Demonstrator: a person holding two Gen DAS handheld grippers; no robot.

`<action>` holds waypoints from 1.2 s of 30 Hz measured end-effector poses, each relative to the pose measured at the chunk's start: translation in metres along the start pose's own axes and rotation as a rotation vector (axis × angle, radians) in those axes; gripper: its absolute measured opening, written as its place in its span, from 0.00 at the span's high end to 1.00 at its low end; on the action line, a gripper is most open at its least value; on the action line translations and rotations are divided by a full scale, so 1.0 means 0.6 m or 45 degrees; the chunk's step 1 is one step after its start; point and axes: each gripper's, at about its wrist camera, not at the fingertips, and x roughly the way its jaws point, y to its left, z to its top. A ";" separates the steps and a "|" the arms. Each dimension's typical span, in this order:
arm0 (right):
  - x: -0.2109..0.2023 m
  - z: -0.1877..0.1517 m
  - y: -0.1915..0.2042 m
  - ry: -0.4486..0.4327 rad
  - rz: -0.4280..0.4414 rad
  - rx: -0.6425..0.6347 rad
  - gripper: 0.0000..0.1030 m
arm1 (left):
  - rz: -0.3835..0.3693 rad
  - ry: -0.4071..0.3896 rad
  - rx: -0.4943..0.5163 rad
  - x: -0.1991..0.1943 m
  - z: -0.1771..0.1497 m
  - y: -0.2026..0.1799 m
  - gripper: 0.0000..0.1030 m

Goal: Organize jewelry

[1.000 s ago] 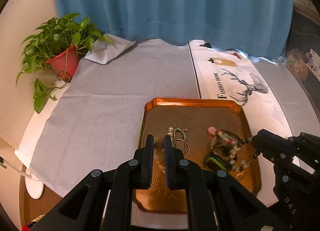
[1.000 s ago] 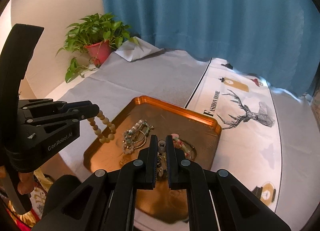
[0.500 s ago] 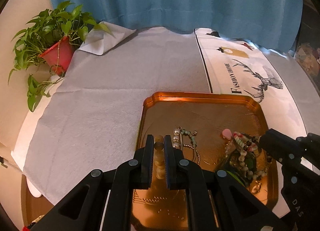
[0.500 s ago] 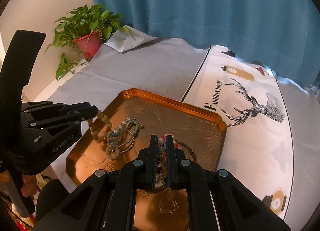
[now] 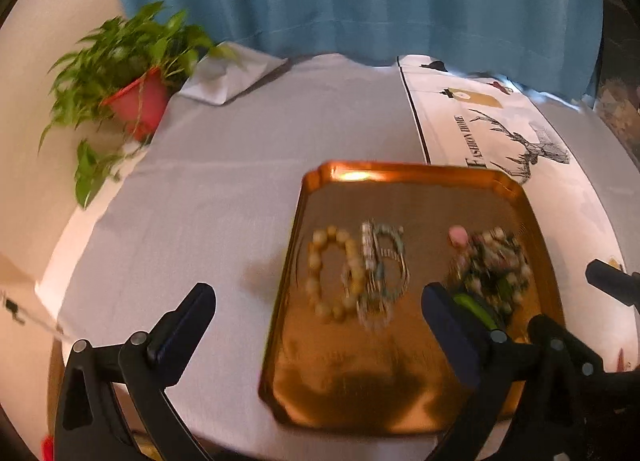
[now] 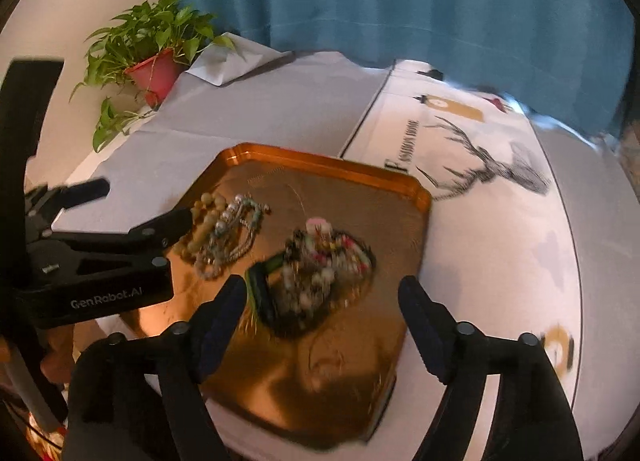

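Both my grippers, left point(image 5: 316, 325) and right point(image 6: 322, 315), had just sprung wide, empty. The bracelets point(image 5: 340, 271) lay on the tray point(image 5: 400, 171), overlapping; my next grab might tangle them.

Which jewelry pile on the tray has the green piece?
The multicolored bead pile on the copper tray's right side; the tan bead bracelet and silver-teal bracelets lack green.

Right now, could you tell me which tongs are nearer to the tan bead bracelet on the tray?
Left. The left tongs, open, frame the tan bead bracelet; the right tongs, open, frame the dark bead pile farther right.
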 end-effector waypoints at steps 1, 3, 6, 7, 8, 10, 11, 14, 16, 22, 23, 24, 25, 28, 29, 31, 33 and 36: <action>-0.011 -0.010 0.001 -0.006 -0.013 0.005 0.22 | 0.005 -0.007 -0.009 -0.013 -0.012 0.001 0.01; -0.032 -0.028 0.002 -0.023 -0.050 0.012 0.21 | 0.018 -0.025 -0.007 -0.038 -0.033 0.002 0.01; -0.062 -0.054 0.008 -0.054 -0.101 0.001 0.19 | 0.039 -0.065 0.010 -0.078 -0.063 -0.003 0.01; -0.072 -0.063 0.011 -0.059 -0.121 -0.007 0.18 | 0.040 -0.075 0.015 -0.091 -0.072 -0.005 0.01; -0.080 -0.070 0.014 -0.066 -0.127 -0.010 0.18 | 0.039 -0.082 0.018 -0.101 -0.079 -0.005 0.01; -0.095 -0.084 0.017 -0.080 -0.131 -0.014 0.17 | 0.052 -0.094 0.020 -0.122 -0.092 -0.007 0.01; -0.102 -0.092 0.018 -0.081 -0.139 -0.018 0.17 | 0.050 -0.099 0.024 -0.134 -0.100 -0.009 0.01; -0.118 -0.110 0.021 -0.088 -0.154 -0.018 0.17 | 0.042 -0.129 0.028 -0.158 -0.116 -0.011 0.01; -0.133 -0.123 0.023 -0.102 -0.158 -0.014 0.17 | 0.046 -0.143 0.026 -0.172 -0.126 -0.012 0.01; -0.165 -0.144 0.033 -0.119 -0.164 -0.038 0.17 | 0.070 -0.165 0.021 -0.195 -0.140 -0.008 0.00; -0.170 -0.145 0.034 -0.123 -0.167 -0.042 0.17 | 0.068 -0.167 0.016 -0.199 -0.142 -0.006 0.01; -0.173 -0.146 0.035 -0.127 -0.173 -0.043 0.17 | 0.068 -0.166 0.012 -0.202 -0.144 -0.005 0.01; -0.177 -0.147 0.035 -0.131 -0.174 -0.042 0.17 | 0.069 -0.166 0.009 -0.204 -0.146 -0.003 0.01; -0.183 -0.149 0.036 -0.131 -0.164 -0.028 0.17 | 0.077 -0.165 0.011 -0.209 -0.150 -0.001 0.01; -0.185 -0.150 0.037 -0.131 -0.158 -0.025 0.17 | 0.078 -0.166 0.012 -0.210 -0.150 -0.001 0.01; -0.191 -0.151 0.038 -0.136 -0.162 -0.025 0.17 | 0.078 -0.171 0.011 -0.215 -0.151 -0.001 0.01; -0.195 -0.153 0.040 -0.140 -0.164 -0.034 0.17 | 0.073 -0.176 0.007 -0.219 -0.151 0.001 0.01; -0.199 -0.153 0.042 -0.144 -0.169 -0.038 0.17 | 0.070 -0.181 0.003 -0.224 -0.150 0.003 0.01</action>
